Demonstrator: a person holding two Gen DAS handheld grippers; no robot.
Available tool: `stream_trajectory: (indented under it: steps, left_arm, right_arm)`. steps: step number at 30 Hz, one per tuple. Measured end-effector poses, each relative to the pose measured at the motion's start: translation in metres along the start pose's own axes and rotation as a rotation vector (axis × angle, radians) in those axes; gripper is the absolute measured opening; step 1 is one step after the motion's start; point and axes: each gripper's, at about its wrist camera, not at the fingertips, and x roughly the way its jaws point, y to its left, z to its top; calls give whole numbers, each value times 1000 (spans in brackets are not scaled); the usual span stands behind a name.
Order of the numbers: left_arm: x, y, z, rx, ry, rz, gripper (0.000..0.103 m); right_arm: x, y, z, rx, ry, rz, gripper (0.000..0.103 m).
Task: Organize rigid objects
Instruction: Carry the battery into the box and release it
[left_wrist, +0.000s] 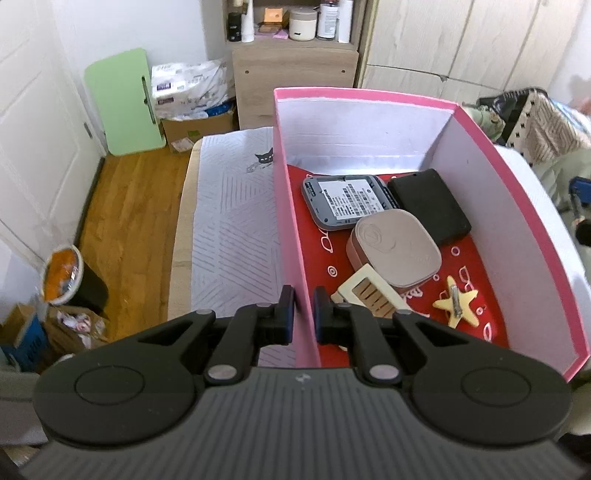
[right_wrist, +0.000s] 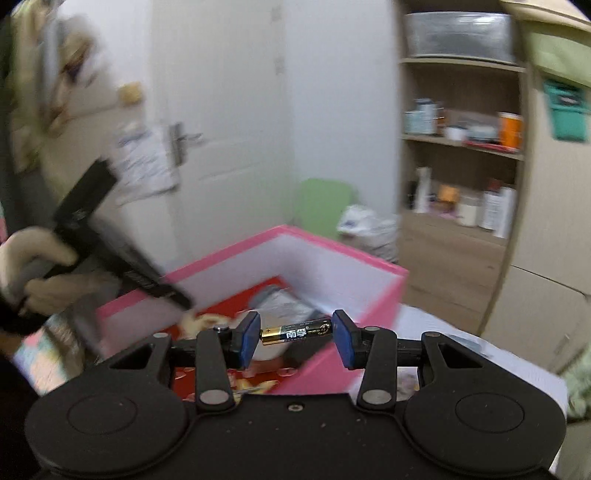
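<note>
One battery (right_wrist: 294, 331) sits clamped end to end in your right gripper (right_wrist: 294, 339) above the pink box (right_wrist: 295, 243) — your left gripper (left_wrist: 303, 314) pinches its wall — so lower it, then release.

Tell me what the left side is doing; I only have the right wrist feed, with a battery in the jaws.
Observer: The left gripper straddles the pink box wall, one jaw inside, one outside.
Operator: List what's inside.
Observer: A grey labelled device, a black case, a beige compact, a cream comb and a star clip, on a red lining.
Operator: Name a free spot.
Observer: The red lining along the left wall looks bare.
</note>
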Motion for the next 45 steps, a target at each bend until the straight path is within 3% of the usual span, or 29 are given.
stream_trajectory:
  steps: [5, 9, 20, 25, 30, 36, 45]
  left_arm:
    - [0, -1, 1, 18, 4, 7, 9]
    - [0, -1, 0, 15, -3, 7, 9]
    - [-1, 0, 0, 3, -5, 2, 9]
    - [-1, 0, 0, 2, -4, 1, 9]
    - [-1, 0, 0, 2, -5, 2, 9]
    - [-1, 0, 0, -2, -5, -1, 10]
    - [0, 1, -1, -6, -6, -3, 10]
  right_arm:
    - [42, 18, 18, -79, 163, 15, 48]
    - [70, 23, 26, -103, 223, 28, 48]
    - [137, 13, 28, 58, 385, 108, 48]
    - [153, 8, 31, 105, 417, 106, 49]
    - [156, 1, 32, 157, 405, 133, 48]
    - [122, -10, 38, 201, 293, 133, 49]
    - [43, -40, 23, 287, 176, -37, 53]
